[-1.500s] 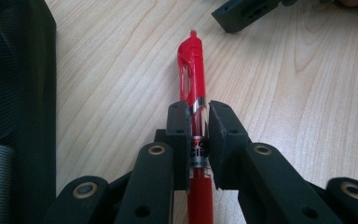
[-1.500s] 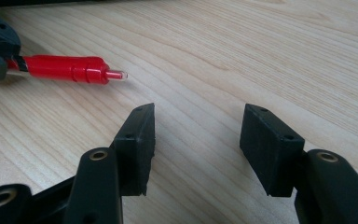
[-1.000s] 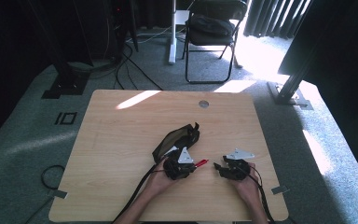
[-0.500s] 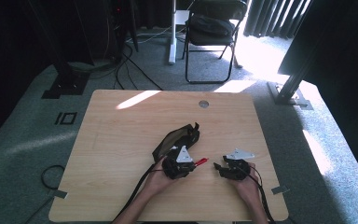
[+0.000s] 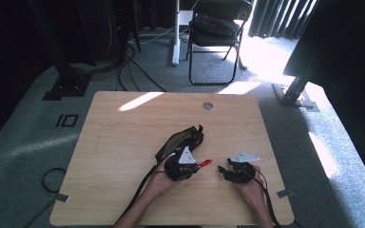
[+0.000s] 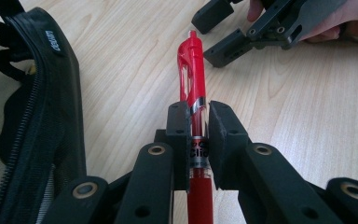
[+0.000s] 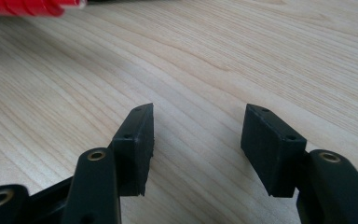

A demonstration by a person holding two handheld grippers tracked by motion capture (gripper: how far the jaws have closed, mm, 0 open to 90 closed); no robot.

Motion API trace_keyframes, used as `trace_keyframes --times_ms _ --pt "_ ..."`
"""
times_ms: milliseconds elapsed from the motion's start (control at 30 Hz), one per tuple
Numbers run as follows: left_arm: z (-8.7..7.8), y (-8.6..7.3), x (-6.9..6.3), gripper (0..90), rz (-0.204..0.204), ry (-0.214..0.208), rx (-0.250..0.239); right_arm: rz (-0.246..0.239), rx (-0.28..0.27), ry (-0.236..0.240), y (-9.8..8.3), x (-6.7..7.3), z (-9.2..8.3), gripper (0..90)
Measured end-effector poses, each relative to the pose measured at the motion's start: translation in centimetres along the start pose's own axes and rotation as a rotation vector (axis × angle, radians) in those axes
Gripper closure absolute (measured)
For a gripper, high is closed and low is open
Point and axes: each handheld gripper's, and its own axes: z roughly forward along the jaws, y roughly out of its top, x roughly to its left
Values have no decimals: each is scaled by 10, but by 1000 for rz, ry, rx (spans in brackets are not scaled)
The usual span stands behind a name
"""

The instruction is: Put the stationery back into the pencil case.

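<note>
From above, the wooden table (image 5: 123,142) carries one red pen (image 5: 204,163) and one black zip pouch (image 5: 180,141), with two hands and two grippers working near its front edge. The left hand (image 5: 159,180) comes in from the front edge and lies low, knuckles toward the pouch, and the left gripper (image 5: 196,166) points toward the right edge of the table. The red pen sticks out of it, between the two grippers and nearer the front edge than the middle. The right hand (image 5: 254,187) rests near the front right corner with the right gripper (image 5: 222,169) aimed back at the pen, just short of its tip. The pouch lies just behind the left gripper, slanting toward the table's centre, its mouth gaping. On the floor beyond the far edge stands one folding chair (image 5: 216,28).

The left gripper view gives the detail the high view lacks: the left gripper (image 6: 198,135) is clamped on the pen (image 6: 193,84), the pads pressing its clear barrel, the clip end pointing away. The pouch (image 6: 37,116) lies alongside at the left, its zip teeth running the length of it. The right gripper (image 6: 219,35) waits beyond the pen's end, apart from it.

In the right gripper view, the right gripper (image 7: 196,135) stands with its jaws apart over bare wood, nothing between them; the pen (image 7: 28,7) shows as one red strip at the top left.
</note>
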Motion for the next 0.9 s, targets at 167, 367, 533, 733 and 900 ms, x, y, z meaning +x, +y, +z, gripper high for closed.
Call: trace_keyframes --times_ms 167,367,533,733,900 --pt "-5 1 2 796 -4 4 -11 -2 0 1 0 0 0 439" --pt "-9 3 4 795 -6 8 -22 -1 -1 1 0 0 0 439" --pt "-12 5 5 796 -4 8 -33 -1 0 1 0 0 0 439" --pt "-14 6 5 796 -1 10 -37 -1 0 2 0 0 0 438" --pt "-16 8 5 796 3 12 -42 -2 0 2 0 0 0 438"
